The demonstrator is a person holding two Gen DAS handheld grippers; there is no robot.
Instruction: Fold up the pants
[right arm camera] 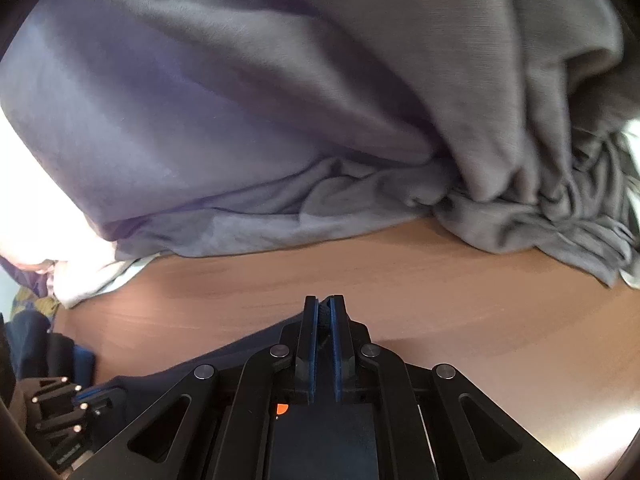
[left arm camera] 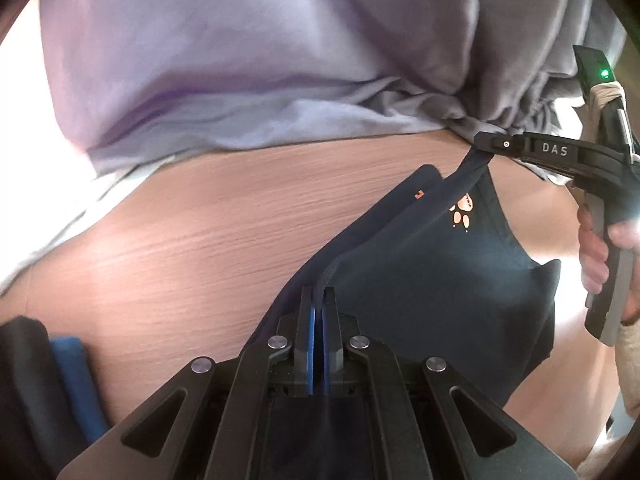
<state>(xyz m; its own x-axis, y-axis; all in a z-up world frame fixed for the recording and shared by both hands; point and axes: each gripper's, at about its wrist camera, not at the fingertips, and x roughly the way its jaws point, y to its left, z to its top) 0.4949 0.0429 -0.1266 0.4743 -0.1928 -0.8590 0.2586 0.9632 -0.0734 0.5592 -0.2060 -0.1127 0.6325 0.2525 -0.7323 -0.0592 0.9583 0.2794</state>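
Your left gripper [left arm camera: 319,300] sat lowest in the left wrist view, its jaws clamped together on a dark hem of the pants [left arm camera: 432,280]. Those navy pants filled the lower right of that frame, hanging between both grippers above the wooden surface [left arm camera: 192,240], paw logo [left arm camera: 460,214] facing you. Behind them, a heap of lilac-grey cloth [left arm camera: 240,60] crowded the top of both views. At the right of the frame, your right gripper [left arm camera: 490,145] had its jaws shut on another edge of the pants, held by your hand [left arm camera: 596,248]. For this fold, I judge you needed to keep both grips level and the edge between them taut, and lay the pants on bare surface, clear of that heap.
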